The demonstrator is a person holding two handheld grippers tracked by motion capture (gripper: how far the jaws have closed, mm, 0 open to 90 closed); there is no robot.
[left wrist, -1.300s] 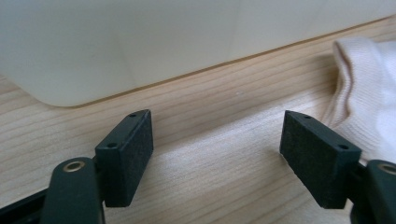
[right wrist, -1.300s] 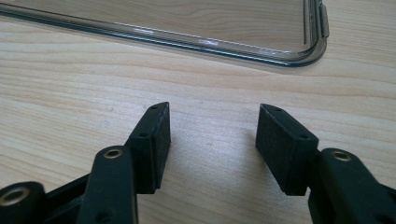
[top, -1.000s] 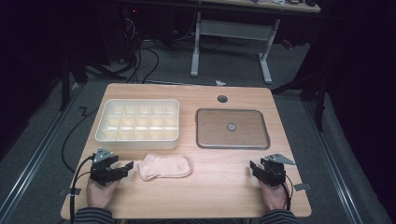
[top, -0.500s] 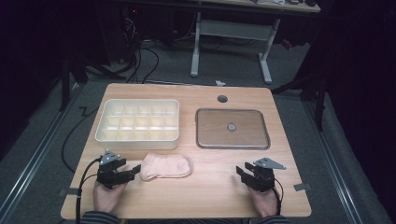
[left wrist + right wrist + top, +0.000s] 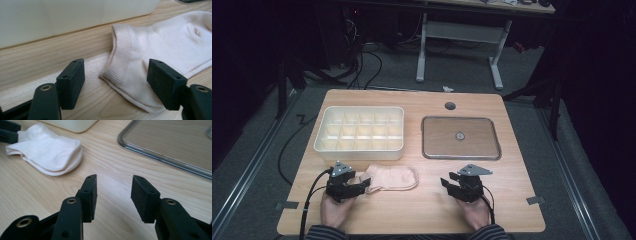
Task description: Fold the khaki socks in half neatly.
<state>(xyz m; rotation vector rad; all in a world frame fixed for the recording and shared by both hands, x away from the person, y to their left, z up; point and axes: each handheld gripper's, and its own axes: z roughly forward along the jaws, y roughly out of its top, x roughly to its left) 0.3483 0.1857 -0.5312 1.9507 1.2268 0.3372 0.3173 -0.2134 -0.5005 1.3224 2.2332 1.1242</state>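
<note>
Desk inventory: sock at the near edge, two hand-held grippers beside it.

Left gripper: held at the near left of the desk, jaws spread wide and level with the desk top, the ribbed cuff of the sock between them; neither jaw touches the cloth in the left gripper view. Divided tray: cream plastic, many small compartments, at 12 o'clock from the left gripper and just beyond the sock. Sock: pale pink, lying flat, cuff pointing to 9 o'clock, toe to 3 o'clock. Right gripper: well apart from the sock at its 3 o'clock, jaws parted with bare desk between them, pointing toward the sock. Metal tray: shallow, rimmed, at 12 o'clock from the right gripper.
</note>
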